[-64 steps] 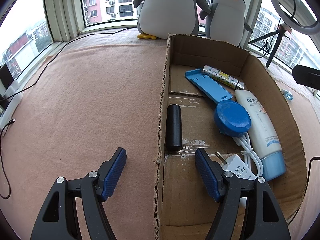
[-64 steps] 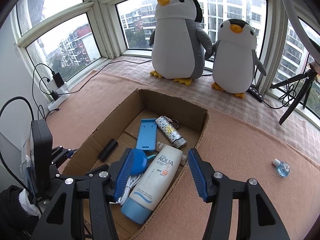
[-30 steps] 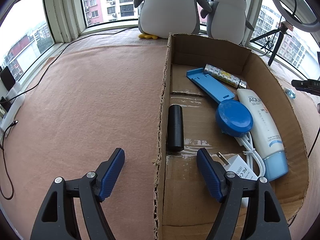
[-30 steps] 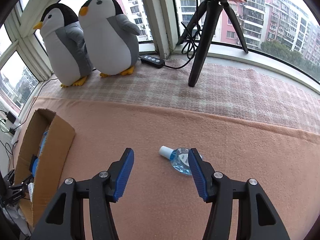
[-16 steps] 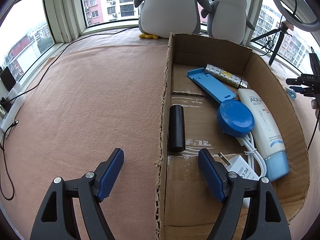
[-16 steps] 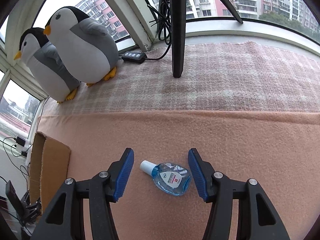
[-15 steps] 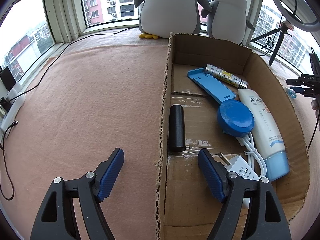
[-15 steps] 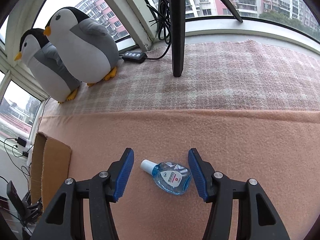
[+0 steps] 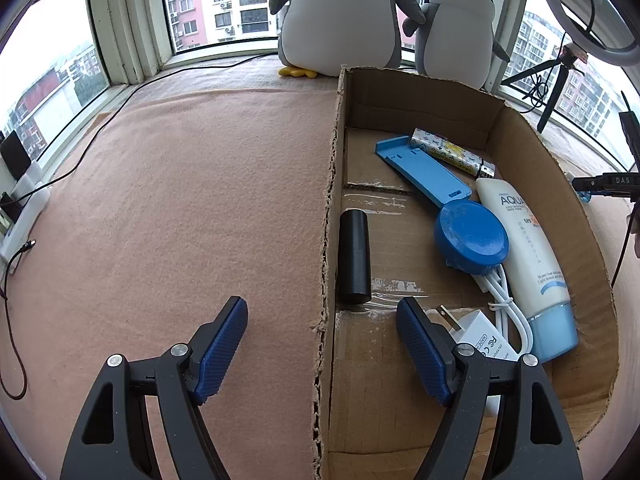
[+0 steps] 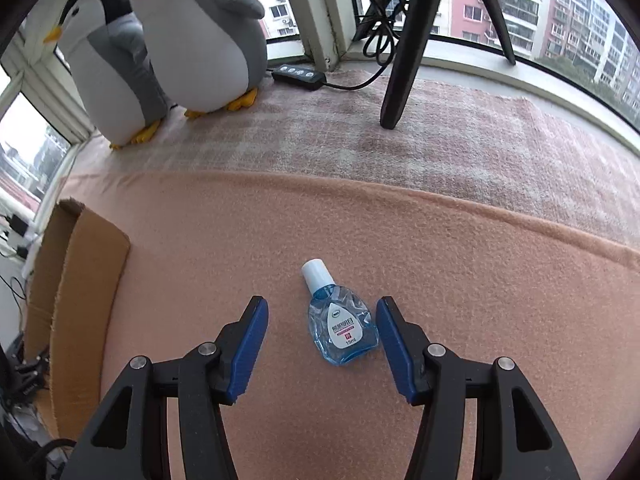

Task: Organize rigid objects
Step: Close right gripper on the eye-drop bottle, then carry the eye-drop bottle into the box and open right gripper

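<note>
— The right gripper (image 10: 320, 340) is down over the peach blanket (image 10: 440, 280), blue pads spread wide, with the little eye-drop bottle (image 10: 340, 326) lying flat between them. Neither pad touches it, from where I stand.

— Which way does the bottle point?

— White cap away from the gripper, label up. It sits nearer the right-hand pad than the left one. The cardboard box (image 10: 80, 280) is off to the left of it, well apart.

— And the left gripper (image 9: 322, 346)?

— Also spread, holding nothing. Its two pads straddle the torn left wall of the cardboard box (image 9: 330, 200): one pad over the blanket outside, the other over the box floor.

— What is in the box?

— A black cylinder (image 9: 354, 258) lying right along the left wall. Further in, a blue phone stand (image 9: 424, 170), and a patterned lighter (image 9: 452, 152) beside it near the far wall. A round blue case (image 9: 472, 236) sits at the stand's near end, touching the Aqua sunscreen tube (image 9: 528, 264). A white charger (image 9: 480, 336) with its cable (image 9: 504, 300) lies nearest the left gripper, partly hidden behind its right finger.

— Anything else about?

— Two plush penguins (image 10: 172, 40) on the sill by the windows, and a black tripod leg (image 10: 404, 60) standing on the plaid mat (image 10: 440, 136) beyond the blanket.
</note>
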A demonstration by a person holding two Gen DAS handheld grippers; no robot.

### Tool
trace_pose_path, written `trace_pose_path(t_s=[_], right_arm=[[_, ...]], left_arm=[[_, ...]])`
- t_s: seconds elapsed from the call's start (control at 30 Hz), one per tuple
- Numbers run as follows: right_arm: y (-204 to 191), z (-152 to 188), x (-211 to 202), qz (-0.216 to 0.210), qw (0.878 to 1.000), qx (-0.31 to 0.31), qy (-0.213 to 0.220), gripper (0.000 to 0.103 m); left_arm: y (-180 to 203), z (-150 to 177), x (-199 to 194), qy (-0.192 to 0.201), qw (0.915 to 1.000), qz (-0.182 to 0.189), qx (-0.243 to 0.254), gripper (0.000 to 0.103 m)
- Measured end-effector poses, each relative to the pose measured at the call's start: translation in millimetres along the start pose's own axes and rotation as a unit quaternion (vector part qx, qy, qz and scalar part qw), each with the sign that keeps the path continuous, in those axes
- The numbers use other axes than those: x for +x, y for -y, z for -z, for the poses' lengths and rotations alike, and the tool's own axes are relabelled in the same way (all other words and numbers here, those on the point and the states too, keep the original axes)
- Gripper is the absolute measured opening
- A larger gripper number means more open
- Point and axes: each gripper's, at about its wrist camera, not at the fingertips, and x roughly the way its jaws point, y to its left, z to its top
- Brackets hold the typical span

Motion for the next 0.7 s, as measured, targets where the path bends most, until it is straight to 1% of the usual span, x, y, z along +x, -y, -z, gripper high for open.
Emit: trace_pose_path(t_s=[0.07,0.13,0.27,0.43,0.6,0.7], right_arm=[[-3.5,0.1,0.9,0.014,1.000,-0.011,-0.002,0.048],[-3.3,-0.2,0.9,0.022,1.000,-0.011,-0.004,0.041],[-2.3,0.1,-0.4,0.023,1.000,-0.009,-0.006,0.035],[-5.6,0.5,-1.3,0.035,0.999,-0.010,-0.007,0.028],[-7.6,2.7,-3.6,0.039,0.999,-0.002,-0.003,0.028],[-9.1,5.5,-6.2,0.032,0.999,0.008,0.001,0.028]], left_arm=[[0.1,0.1,-0.1,0.000,1.0000,0.000,0.000,0.081],[0.4,-0.1,0.2,0.000,1.0000,0.001,0.000,0.081],[0.4,-0.4,0.6,0.000,1.0000,0.001,-0.001,0.081],[0.4,-0.5,0.6,0.000,1.0000,0.002,-0.001,0.081],[0.5,-0.1,0.7,-0.001,1.0000,0.002,-0.002,0.081],[0.8,0.0,0.8,0.000,1.0000,0.002,-0.003,0.081]])
